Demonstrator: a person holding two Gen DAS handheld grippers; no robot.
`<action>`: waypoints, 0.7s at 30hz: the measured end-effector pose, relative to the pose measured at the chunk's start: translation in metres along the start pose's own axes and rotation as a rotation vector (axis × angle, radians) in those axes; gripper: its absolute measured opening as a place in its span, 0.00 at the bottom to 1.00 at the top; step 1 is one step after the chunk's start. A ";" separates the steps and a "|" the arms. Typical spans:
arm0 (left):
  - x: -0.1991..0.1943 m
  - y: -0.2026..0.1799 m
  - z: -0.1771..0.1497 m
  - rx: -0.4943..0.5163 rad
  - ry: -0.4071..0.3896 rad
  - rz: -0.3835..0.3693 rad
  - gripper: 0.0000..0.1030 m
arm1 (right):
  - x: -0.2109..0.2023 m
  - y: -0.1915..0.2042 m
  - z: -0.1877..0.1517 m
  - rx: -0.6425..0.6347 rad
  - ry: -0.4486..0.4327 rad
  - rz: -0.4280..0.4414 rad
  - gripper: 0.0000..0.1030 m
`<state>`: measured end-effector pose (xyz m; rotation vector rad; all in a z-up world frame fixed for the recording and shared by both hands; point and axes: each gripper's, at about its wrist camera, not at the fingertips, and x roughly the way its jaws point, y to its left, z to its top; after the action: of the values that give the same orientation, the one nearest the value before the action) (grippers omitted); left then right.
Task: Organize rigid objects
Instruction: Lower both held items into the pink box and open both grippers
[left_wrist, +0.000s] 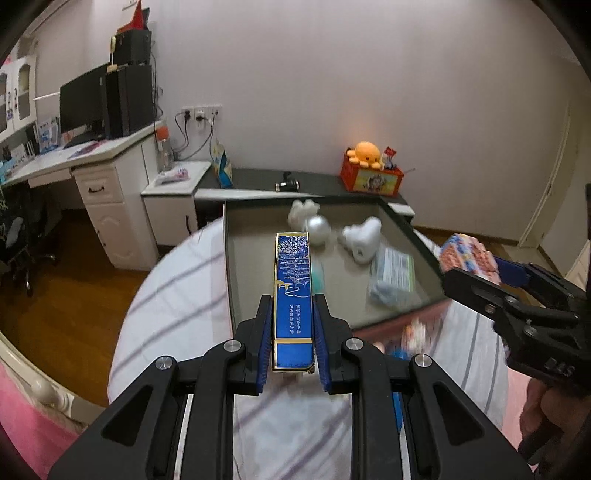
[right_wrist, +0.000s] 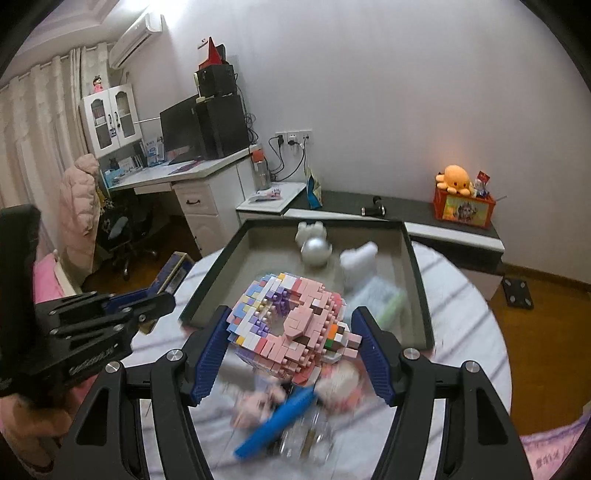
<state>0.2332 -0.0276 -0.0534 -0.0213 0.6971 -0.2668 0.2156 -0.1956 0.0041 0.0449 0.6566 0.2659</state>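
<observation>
My left gripper (left_wrist: 292, 334) is shut on a long blue and gold box (left_wrist: 293, 291), held above the bed with its far end over the near wall of the grey tray (left_wrist: 236, 273). My right gripper (right_wrist: 293, 345) is shut on a pink, white and purple brick-built figure (right_wrist: 291, 328), lifted clear of the bed in front of the tray (right_wrist: 421, 291). In the left wrist view the right gripper (left_wrist: 476, 275) shows at the right with that figure (left_wrist: 467, 254). In the right wrist view the left gripper (right_wrist: 162, 301) shows at the left with the blue box (right_wrist: 173, 271).
Inside the tray lie two white figurines (left_wrist: 364, 238), a silver ball (left_wrist: 319, 229) and a clear packet (left_wrist: 393, 275). Blurred on the striped bed below are a blue pen-like stick (right_wrist: 277, 422), a clear item and small pink things. Behind stand a low dark shelf (left_wrist: 317, 179) and a white desk (left_wrist: 92, 155).
</observation>
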 end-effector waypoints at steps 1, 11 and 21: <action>0.003 0.000 0.005 -0.001 -0.005 0.000 0.20 | 0.005 0.000 0.005 0.000 0.000 0.000 0.66; 0.057 -0.001 0.040 -0.022 0.000 0.007 0.20 | 0.078 -0.015 0.038 -0.012 0.062 -0.012 0.66; 0.123 0.005 0.042 -0.047 0.090 0.014 0.20 | 0.135 -0.034 0.032 -0.016 0.159 -0.020 0.66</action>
<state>0.3513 -0.0565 -0.0993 -0.0497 0.7932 -0.2385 0.3458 -0.1921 -0.0556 0.0020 0.8121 0.2575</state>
